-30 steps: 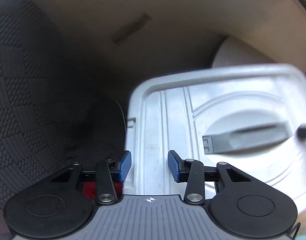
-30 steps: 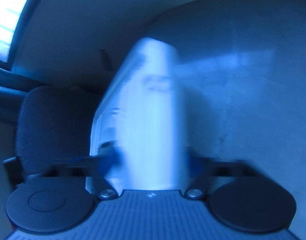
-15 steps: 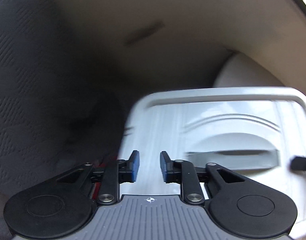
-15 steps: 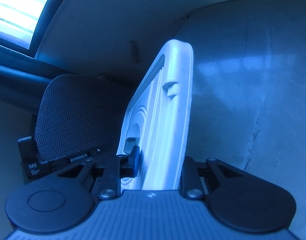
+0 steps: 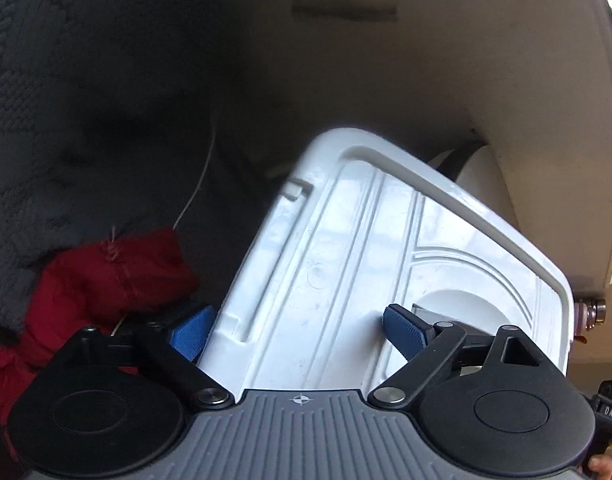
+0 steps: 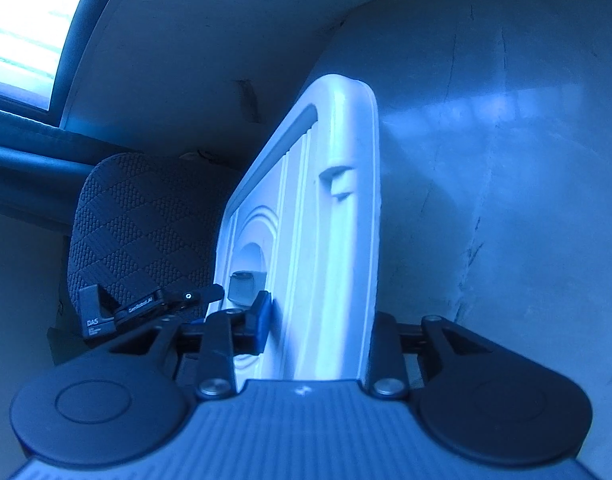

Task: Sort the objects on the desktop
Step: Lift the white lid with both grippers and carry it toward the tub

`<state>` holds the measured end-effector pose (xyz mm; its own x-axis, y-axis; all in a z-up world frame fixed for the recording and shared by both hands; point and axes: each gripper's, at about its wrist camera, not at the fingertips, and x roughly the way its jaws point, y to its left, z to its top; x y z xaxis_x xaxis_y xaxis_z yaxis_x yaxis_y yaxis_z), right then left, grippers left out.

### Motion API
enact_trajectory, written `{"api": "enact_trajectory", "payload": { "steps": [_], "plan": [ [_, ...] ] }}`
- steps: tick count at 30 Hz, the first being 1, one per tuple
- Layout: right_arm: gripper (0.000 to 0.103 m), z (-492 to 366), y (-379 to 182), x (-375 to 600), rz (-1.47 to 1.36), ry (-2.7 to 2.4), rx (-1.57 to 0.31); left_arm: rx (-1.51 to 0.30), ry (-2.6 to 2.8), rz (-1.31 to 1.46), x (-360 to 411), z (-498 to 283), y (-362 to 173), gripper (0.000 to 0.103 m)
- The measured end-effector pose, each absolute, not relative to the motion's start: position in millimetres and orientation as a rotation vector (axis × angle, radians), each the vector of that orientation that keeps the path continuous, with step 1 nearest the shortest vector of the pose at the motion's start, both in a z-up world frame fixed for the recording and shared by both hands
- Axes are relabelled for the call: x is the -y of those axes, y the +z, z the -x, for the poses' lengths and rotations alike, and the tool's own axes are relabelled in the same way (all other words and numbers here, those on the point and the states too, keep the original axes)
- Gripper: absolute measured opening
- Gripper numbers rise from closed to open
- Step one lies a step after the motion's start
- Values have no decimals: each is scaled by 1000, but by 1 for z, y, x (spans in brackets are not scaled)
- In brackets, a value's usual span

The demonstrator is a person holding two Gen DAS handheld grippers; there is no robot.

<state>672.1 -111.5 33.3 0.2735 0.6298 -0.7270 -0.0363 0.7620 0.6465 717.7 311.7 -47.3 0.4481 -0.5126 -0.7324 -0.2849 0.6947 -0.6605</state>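
A white plastic box lid (image 5: 345,264) with a grey handle (image 5: 421,312) is held on edge, tilted. My left gripper (image 5: 298,332) is open wide, its blue pads on either side of the lid's near edge, not pressing it. In the right wrist view the lid (image 6: 329,240) stands upright and my right gripper (image 6: 321,328) is shut on its edge. Its left pad (image 6: 264,320) presses the ribbed face; the right finger is hidden behind the lid. The left gripper (image 6: 154,304) shows at the left, near the handle (image 6: 246,288).
A dark textured chair back (image 5: 46,120) fills the left, also in the right wrist view (image 6: 146,232). A red cloth (image 5: 106,280) lies below it. A pale wall (image 5: 425,60) is behind, and a grey surface (image 6: 505,200) lies right of the lid.
The left gripper closed a little, then opened wide across the lid's edge. The lid has tilted in the left view. The right gripper stays clamped on the lid, which is steadier now.
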Motion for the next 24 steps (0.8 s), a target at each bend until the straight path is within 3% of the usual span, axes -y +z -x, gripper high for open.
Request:
{"api": "enact_trajectory", "payload": {
  "steps": [24],
  "plan": [
    [32,-630,106,133,-554,551,-1013,-942,-94,558,-291,-679,81,71]
  ]
}}
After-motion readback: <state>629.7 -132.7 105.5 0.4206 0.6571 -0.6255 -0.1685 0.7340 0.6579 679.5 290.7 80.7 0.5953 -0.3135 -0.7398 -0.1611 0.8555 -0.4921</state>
